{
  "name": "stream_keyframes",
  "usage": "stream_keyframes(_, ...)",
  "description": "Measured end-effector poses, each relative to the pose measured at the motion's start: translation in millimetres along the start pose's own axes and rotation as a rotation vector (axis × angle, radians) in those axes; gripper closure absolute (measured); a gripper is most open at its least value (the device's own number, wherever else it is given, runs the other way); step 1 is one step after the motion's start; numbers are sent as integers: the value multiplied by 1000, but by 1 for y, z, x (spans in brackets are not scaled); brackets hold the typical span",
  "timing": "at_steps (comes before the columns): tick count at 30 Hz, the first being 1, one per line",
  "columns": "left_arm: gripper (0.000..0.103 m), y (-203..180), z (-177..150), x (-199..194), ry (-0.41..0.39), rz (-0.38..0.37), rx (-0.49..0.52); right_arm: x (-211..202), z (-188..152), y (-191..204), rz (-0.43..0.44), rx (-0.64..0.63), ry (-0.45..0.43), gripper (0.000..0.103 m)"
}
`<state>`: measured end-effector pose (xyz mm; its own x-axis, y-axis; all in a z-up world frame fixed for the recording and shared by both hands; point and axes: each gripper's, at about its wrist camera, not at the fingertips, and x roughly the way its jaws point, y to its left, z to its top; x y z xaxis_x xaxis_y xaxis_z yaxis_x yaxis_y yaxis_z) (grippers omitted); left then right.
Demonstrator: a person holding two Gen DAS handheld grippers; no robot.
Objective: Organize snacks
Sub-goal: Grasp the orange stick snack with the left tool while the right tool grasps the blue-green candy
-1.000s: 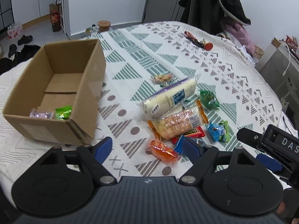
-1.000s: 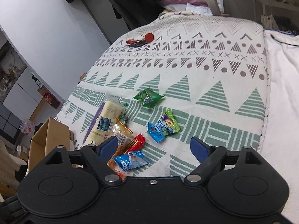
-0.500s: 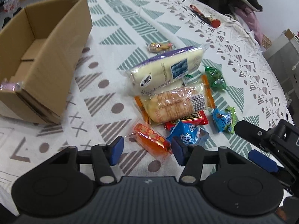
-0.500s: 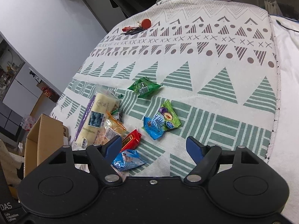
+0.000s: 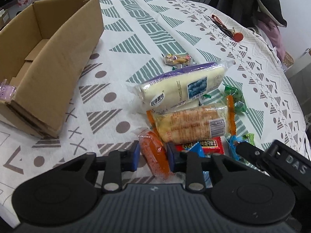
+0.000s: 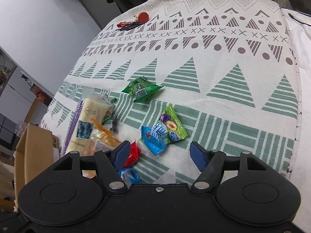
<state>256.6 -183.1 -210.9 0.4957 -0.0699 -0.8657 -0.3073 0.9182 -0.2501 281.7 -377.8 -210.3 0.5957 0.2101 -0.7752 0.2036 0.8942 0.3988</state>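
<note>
left fingers pinching an orange snack pack, right fingers spread above the pile

the left gripper (image 5: 152, 156) has its blue fingers (image 5: 133, 156) pressed on either side of the orange snack pack (image 5: 154, 156), which lies on the patterned surface (image 5: 136, 44). at 1 o'clock sit the cracker pack (image 5: 191, 126) and white bread pack (image 5: 178, 89); the cardboard box (image 5: 58, 66) is at 10 o'clock. the right gripper (image 6: 158, 154) hangs spread, a blue-green candy pack (image 6: 163, 132) at 12 o'clock.

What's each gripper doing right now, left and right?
Left gripper: shut on the orange snack packet, which is still on the tablecloth.
Right gripper: open, holding nothing.
</note>
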Motion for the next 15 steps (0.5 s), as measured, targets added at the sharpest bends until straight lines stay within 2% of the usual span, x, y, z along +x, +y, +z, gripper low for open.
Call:
stream_keyframes(12,80,9,4,-11,-47,14,21,24,4,22,-127,-90,-25,36)
stream_keyframes(13,80,11,5,-13,-53,16,23,27,4,24,-138,-104,-24,37)
stream_keyframes(15,82,16,7,-15,-57,15,15,34,5,30,-167,-138,-16,48)
